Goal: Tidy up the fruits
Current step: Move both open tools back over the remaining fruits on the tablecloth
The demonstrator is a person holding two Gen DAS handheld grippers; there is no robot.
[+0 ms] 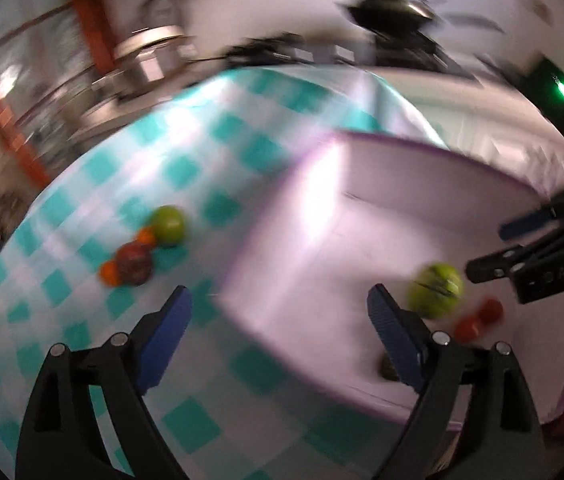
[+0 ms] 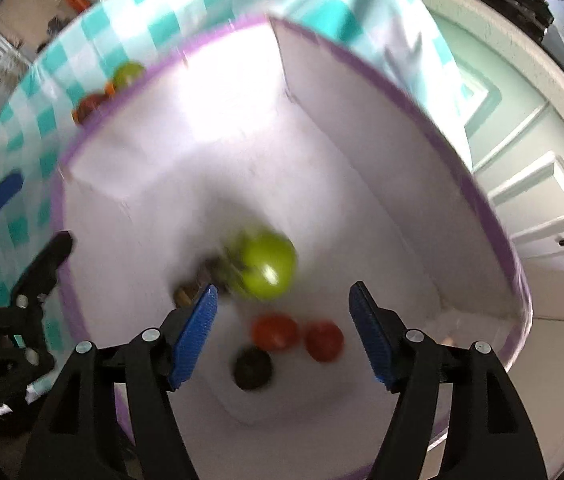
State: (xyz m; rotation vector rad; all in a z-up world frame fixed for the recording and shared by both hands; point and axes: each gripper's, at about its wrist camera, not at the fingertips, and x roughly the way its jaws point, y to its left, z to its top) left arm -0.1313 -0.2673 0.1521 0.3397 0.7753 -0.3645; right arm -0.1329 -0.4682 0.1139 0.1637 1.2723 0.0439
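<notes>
A white box with a purple rim (image 2: 362, 100) stands on the checked tablecloth. Inside it lie a green apple (image 2: 267, 266), two red fruits (image 2: 273, 332) (image 2: 324, 340), a dark round fruit (image 2: 253, 368) and a small brown piece (image 2: 185, 292). My right gripper (image 2: 285, 292) hangs open above these, nothing between its blue pads. My left gripper (image 1: 279, 300) is open over the box's left edge (image 1: 241, 264) and holds nothing. On the cloth to its left sit another green apple (image 1: 167, 224), a dark red fruit (image 1: 133, 264) and small orange fruits (image 1: 107, 274). Both views are blurred.
The teal and white tablecloth (image 1: 185, 140) covers the table. Pale cabinet doors with dark handles (image 2: 522, 184) are to the right of the table. Blurred metal pots (image 1: 149, 52) and an orange frame (image 1: 93, 20) stand behind the table at the left.
</notes>
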